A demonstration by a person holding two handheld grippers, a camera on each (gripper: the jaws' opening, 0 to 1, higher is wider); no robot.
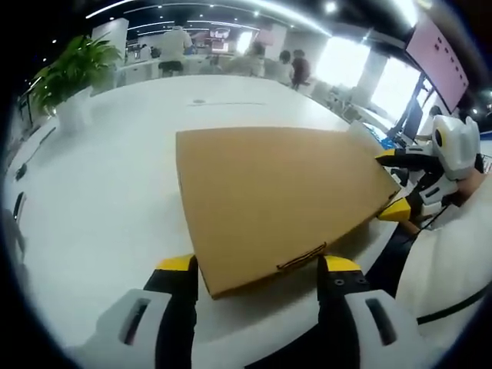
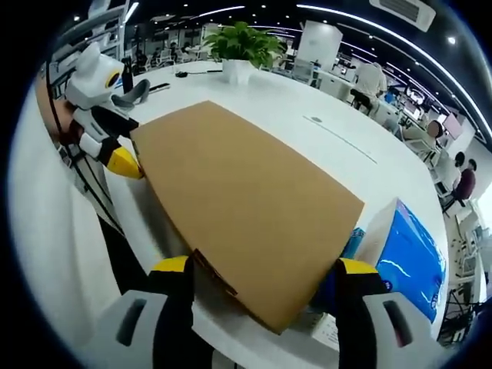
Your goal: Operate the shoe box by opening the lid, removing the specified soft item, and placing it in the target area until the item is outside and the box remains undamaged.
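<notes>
Shoe box [image 1: 277,196] lies flat on the white bench [image 1: 115,177], close to its near edge, lid [image 2: 246,200] down and covering it. That lid is plain brown cardboard, matte and smooth, a broad flat panel with crisp folded edges; a small tuck tab or slot [image 1: 301,260] sits in the side facing the left gripper view.

By my reading the task has barely begun: the lid is not yet raised, the soft item inside cannot be seen, and lifting, taking out and setting down are all left. No marked target area can be made out.

Left tongs [image 1: 257,269] stand wide apart, their yellow-tipped jaws flanking one corner of the box with nothing gripped; whether the tips touch the cardboard I cannot tell. Right tongs [image 2: 265,270] are spread just as wide at the opposite end, straddling another corner and also holding nothing. Each pair appears in the other's view at the far end of the box, white-bodied with black and yellow tips.

In the right gripper view a glossy blue and white box [image 2: 403,257] rests just beside the shoe box, near the right tongs. A potted green plant [image 2: 242,46] stands well apart on the bench. The bench top is smooth, glossy and curved at its edge. Behind is an open office with people [image 1: 288,68] at a distance.
</notes>
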